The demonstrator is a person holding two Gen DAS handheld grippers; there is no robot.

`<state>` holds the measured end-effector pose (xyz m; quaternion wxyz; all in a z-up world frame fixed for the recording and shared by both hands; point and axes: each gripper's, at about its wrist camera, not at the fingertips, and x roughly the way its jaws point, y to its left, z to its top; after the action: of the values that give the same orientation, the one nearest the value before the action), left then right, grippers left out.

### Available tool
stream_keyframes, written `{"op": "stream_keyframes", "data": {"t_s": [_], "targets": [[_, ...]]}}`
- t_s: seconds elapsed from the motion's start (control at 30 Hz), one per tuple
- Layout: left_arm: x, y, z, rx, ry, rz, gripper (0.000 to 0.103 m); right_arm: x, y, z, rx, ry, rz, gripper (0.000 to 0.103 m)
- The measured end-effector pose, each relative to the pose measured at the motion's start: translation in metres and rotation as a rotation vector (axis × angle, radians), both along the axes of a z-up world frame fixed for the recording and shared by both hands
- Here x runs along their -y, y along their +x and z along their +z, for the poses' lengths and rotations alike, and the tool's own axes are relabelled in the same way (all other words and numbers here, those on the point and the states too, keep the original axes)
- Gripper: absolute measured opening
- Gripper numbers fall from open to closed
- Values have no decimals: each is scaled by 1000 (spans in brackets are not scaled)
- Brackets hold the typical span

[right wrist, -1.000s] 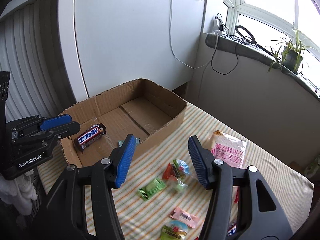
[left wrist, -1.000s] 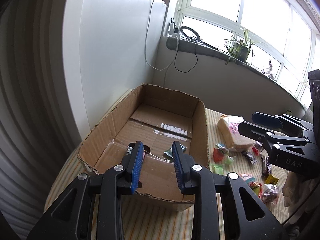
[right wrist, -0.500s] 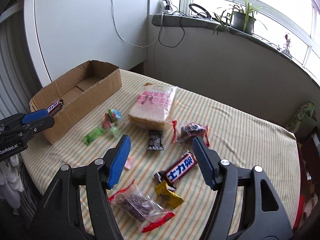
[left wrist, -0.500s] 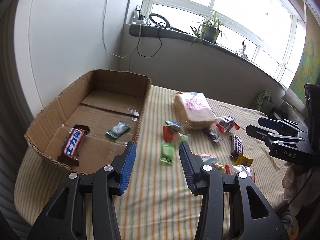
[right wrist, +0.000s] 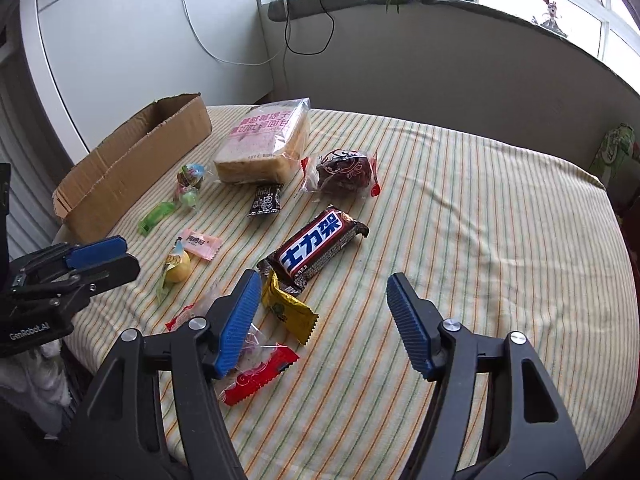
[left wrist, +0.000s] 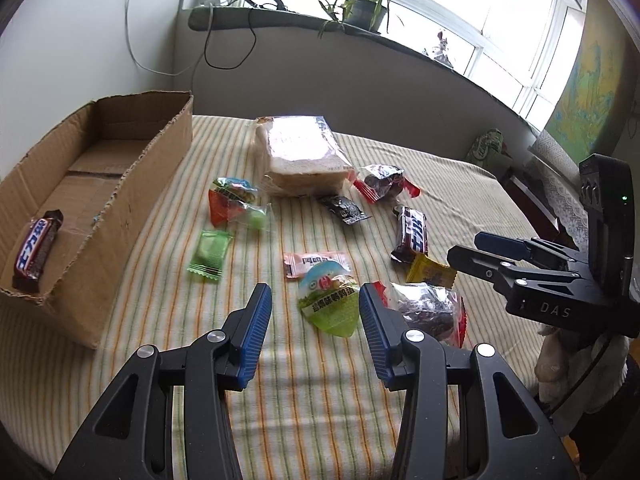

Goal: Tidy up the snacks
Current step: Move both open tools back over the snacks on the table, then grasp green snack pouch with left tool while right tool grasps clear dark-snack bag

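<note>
Since half a second ago both views have been swung rightward, away from the cardboard box (left wrist: 100, 208), which is now seen at the far left of the worktop (left wrist: 440, 184) (a striped cloth covers it); the snacks have been brought closer and larger in both views. One chocolate bar (left wrist: 35, 250) is lain inside the box at its near end, its long axis running roughly along the box's length. The left tongs (left wrist: 312, 320) are held wide apart and empty above the cloth, with a green-rimmed jelly cup (left wrist: 329, 300) seen between the blue pads, apart from both. To its left a green sachet (left wrist: 211, 255) is lain alone; behind it a pink sachet (left wrist: 316, 262) is lain crosswise. Farther back a bag of sliced bread (left wrist: 302, 156) is set with its long axis pointing away from the camera. Rightward, a second chocolate bar (right wrist: 318, 250) is lain on the cloth, its long axis running diagonally from near left to far right in the right wrist view; a yellow sachet (right wrist: 288, 308) is touching its near end. The right tongs (right wrist: 324, 312) are likewise spread wide and empty, with the bar just ahead of them; a clear red-edged packet (right wrist: 256, 372) is partly hidden under the left pad.
</note>
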<state>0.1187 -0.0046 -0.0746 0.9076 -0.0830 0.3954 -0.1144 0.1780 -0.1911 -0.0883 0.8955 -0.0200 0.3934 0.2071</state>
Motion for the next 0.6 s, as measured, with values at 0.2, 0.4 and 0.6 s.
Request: {"op": "stream_keyframes", "data": {"t_s": [0.2, 0.4, 0.6], "targets": [[9, 10, -8, -23, 30, 2, 44, -18, -28, 3, 31, 21, 196, 64], [15, 20, -17, -49, 48, -9, 44, -38, -33, -12, 36, -58, 269, 64], [22, 24, -22, -65, 49, -32, 44, -43, -30, -16, 26, -44, 306, 64]]}}
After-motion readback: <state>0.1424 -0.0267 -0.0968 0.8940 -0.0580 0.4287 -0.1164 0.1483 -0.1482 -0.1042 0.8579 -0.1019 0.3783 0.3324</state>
